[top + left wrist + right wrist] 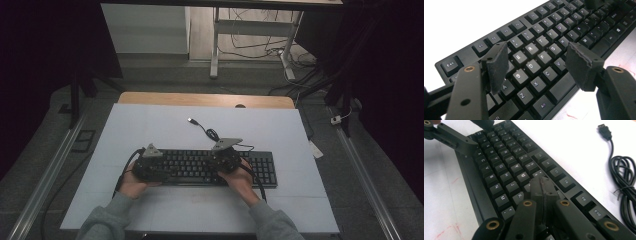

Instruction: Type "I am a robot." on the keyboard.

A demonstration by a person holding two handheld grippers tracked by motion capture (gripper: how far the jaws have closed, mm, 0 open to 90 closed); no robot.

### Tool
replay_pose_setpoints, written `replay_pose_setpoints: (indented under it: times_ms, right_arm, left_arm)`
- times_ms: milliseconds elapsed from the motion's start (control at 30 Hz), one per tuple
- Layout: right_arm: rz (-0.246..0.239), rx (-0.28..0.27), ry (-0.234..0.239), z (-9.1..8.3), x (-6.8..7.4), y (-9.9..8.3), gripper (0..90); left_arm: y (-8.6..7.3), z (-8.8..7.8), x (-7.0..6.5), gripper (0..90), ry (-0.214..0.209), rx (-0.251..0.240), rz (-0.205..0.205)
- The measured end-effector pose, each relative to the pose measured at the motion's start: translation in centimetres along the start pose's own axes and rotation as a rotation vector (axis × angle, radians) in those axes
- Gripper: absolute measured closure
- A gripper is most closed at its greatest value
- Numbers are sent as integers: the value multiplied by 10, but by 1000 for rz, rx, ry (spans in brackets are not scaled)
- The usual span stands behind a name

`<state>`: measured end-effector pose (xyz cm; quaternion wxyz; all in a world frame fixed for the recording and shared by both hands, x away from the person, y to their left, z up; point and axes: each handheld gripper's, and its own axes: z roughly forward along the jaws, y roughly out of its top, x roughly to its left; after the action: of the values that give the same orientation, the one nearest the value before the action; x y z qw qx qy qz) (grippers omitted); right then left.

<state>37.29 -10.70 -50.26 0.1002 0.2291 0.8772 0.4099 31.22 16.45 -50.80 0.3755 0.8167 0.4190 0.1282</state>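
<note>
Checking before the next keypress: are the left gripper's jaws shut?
No, the left gripper has its jaws standing wide apart above the keyboard.

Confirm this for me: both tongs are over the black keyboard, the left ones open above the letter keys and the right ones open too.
Not quite. The right tongs are shut, pads pressed together with nothing between them, tips down among the keys near K; the right gripper view shows this. The rest holds: the left tongs stand open above the letter keys of the black keyboard.
</note>
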Motion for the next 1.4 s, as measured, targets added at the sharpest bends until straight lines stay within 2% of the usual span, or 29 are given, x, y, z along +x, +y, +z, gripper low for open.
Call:
replay_pose_setpoints:
  times_ms: [300,667,733,833,867,1000,1167,1300,1400]
  right_arm:
    - [1,40,1,12,0,0,895]
    - [-9,48,-9,17,-1,0,896]
    - [-15,65,-20,19,-1,-1,897]
    - [-4,55,-11,19,-1,-1,897]
    - [-12,50,-10,18,-1,-1,897]
    - [10,-4,-7,8,-4,0,897]
    - [23,-46,-20,-6,-7,-1,897]
    - [21,-49,-32,-15,-8,-8,888]
    - [22,-57,-42,-22,-9,-14,767]
  left_arm:
    - [0,-1,0,350,5,-2,3]
    - [-1,-1,0,349,10,1,6]
    - [-1,-1,0,349,9,5,9]
    - [-1,0,0,348,8,7,11]
    - [0,-1,-1,348,4,5,9]
    - [0,-2,0,347,5,-5,3]
    - [-1,-3,2,347,12,-7,-2]
    - [-1,-4,3,347,18,-11,-8]
    - [-2,-5,5,347,22,-13,-13]
